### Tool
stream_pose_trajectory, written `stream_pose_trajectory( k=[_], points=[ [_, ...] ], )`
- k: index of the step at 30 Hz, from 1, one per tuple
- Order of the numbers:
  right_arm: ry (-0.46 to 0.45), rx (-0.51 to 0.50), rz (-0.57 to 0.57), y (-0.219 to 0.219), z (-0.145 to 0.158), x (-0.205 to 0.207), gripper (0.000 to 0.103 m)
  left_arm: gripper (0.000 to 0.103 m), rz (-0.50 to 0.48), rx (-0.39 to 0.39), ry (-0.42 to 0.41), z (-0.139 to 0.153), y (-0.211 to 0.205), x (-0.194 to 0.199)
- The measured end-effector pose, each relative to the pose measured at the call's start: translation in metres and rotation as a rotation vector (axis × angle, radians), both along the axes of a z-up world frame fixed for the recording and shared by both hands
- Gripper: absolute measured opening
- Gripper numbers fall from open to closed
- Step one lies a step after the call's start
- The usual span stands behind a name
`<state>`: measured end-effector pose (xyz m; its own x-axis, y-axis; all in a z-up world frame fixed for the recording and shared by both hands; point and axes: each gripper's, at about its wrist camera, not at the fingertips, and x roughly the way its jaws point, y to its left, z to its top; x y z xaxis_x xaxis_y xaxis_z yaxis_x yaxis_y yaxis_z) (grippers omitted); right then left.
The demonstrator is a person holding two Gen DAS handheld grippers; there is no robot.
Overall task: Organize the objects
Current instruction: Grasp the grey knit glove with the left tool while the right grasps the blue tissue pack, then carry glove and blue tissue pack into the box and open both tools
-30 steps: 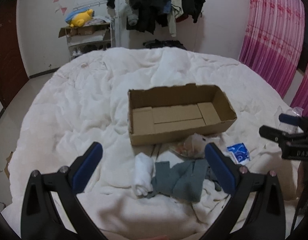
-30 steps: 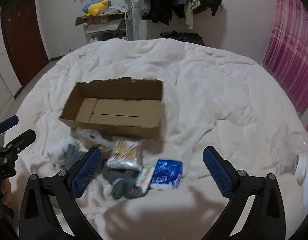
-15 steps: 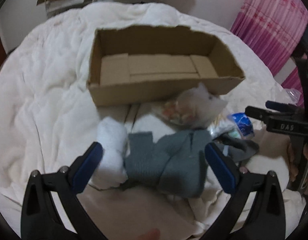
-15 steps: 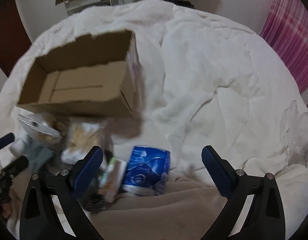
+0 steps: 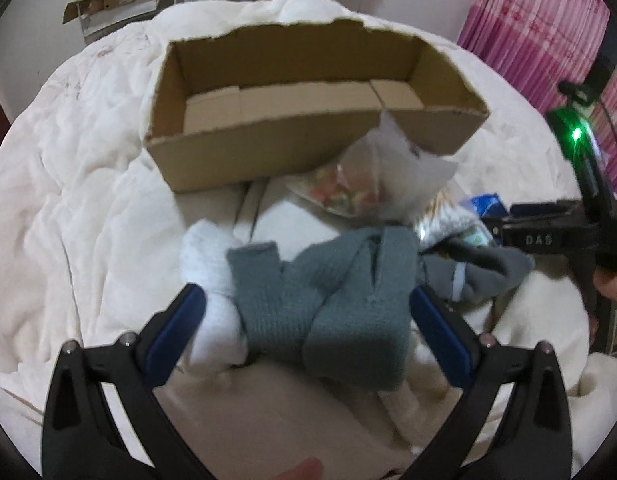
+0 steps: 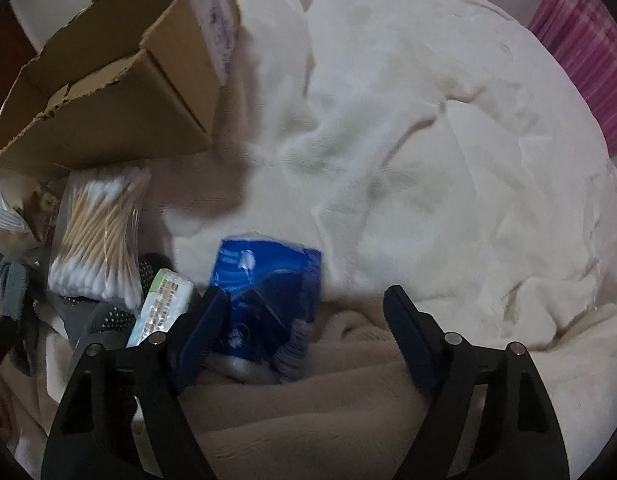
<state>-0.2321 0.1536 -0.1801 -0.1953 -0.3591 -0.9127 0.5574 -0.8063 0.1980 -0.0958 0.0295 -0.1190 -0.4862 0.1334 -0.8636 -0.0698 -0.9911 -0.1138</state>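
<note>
On the white duvet, left view: your left gripper point(image 5: 306, 336) stands spread over the grey knit gloves point(image 5: 340, 304), white socks point(image 5: 210, 280) alongside; soft, light, take the thick middle fold. Empty cardboard box point(image 5: 268, 156) just beyond, rim torn.

Right view: your right gripper point(image 6: 304, 320) is closing around the blue tissue pack point(image 6: 264, 292), not yet pinched; slippery, squashy. Open bedding lies rightward; cotton swabs point(image 6: 100, 236) crowd left.

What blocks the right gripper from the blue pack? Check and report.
Nothing visible. The blue pack lies on the blanket between the fingers of the right gripper, whose jaws are closing. Its left finger is at the pack's edge; the right one still stands clear. The swabs lie off to the left.
</note>
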Motion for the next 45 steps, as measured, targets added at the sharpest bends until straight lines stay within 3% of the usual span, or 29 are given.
stream_pose_trajectory(
  k=[4,6,9,10,12,14,16,18,22,30,45],
  points=[
    [0.034,-0.020,0.049,-0.008,0.007,0.010,0.074,0.103,-0.031,-0.056,-0.028,-0.007,0.008,-0.002],
    [0.050,-0.037,0.061,-0.009,0.010,0.014,0.067,0.103,-0.068,-0.096,-0.028,-0.012,0.018,0.000],
    [0.048,-0.043,0.055,-0.007,0.008,0.016,0.052,0.099,-0.101,-0.096,-0.019,-0.013,0.023,0.001],
    [0.048,-0.051,0.054,-0.006,0.008,0.017,0.048,0.085,-0.096,-0.085,-0.015,-0.012,0.021,0.001],
    [0.060,-0.062,0.038,-0.001,0.014,0.016,0.026,0.067,-0.067,-0.055,-0.011,-0.009,0.014,0.002],
    [0.046,-0.122,0.012,0.011,0.020,0.015,0.019,0.060,-0.044,0.012,0.000,-0.004,0.002,0.005],
    [0.036,-0.183,-0.006,0.021,0.025,0.015,0.015,0.046,-0.028,0.056,0.018,0.002,-0.006,0.011],
    [0.037,-0.220,-0.017,0.028,0.029,0.016,0.013,0.039,-0.024,0.072,0.035,0.009,-0.008,0.017],
    [0.069,-0.278,-0.043,0.041,0.037,0.016,0.011,0.034,-0.016,0.086,0.090,0.032,-0.010,0.029],
    [0.165,-0.382,-0.118,0.062,0.073,0.029,0.011,0.034,0.011,0.148,0.185,0.074,-0.031,0.044],
    [0.302,-0.468,-0.051,0.037,0.138,0.021,0.010,0.035,-0.007,0.130,0.302,0.126,-0.029,0.015]
  ],
)
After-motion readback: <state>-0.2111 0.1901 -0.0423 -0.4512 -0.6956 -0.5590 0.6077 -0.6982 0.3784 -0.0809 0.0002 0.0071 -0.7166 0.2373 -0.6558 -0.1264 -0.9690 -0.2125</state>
